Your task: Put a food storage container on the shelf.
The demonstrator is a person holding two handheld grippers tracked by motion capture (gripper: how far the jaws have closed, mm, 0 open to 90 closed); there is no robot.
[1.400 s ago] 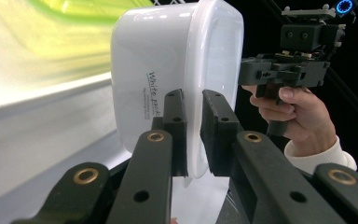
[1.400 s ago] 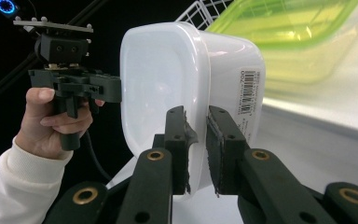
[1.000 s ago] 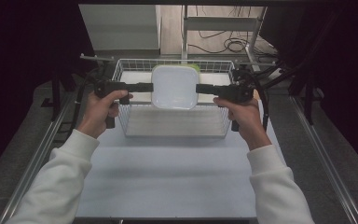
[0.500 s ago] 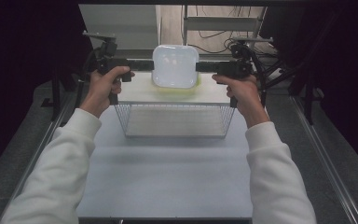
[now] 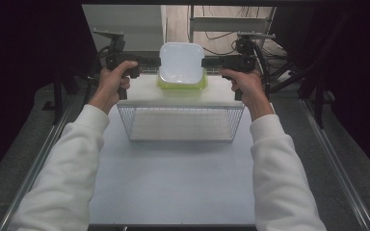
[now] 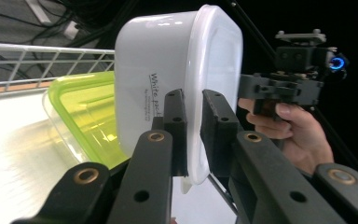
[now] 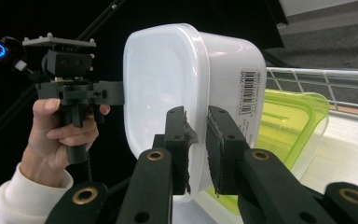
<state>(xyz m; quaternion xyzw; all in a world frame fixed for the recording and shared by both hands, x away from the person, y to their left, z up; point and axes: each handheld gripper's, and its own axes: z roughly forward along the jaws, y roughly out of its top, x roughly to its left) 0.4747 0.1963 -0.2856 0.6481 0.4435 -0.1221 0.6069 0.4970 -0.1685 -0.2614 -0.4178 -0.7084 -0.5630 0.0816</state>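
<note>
High view: your left gripper (image 5: 150, 62) and right gripper (image 5: 211, 62) pinch the white container (image 5: 181, 60) between them, above the green-lidded box (image 5: 182, 83). Left gripper view: your jaws clamp its rim. Right gripper view: your jaws squeeze the opposite rim.

Both arms outstretched — left tongs (image 5: 155, 62), right tongs (image 5: 205, 62) clamped, facing inward.

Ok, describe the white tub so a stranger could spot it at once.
Start at the wire basket mid-table, then look behind it to the raised white shelf. Above it the white tub is clamped between both grippers, over a green-lidded clear tub. It alone is opaque white, with a barcode sticker.
</note>
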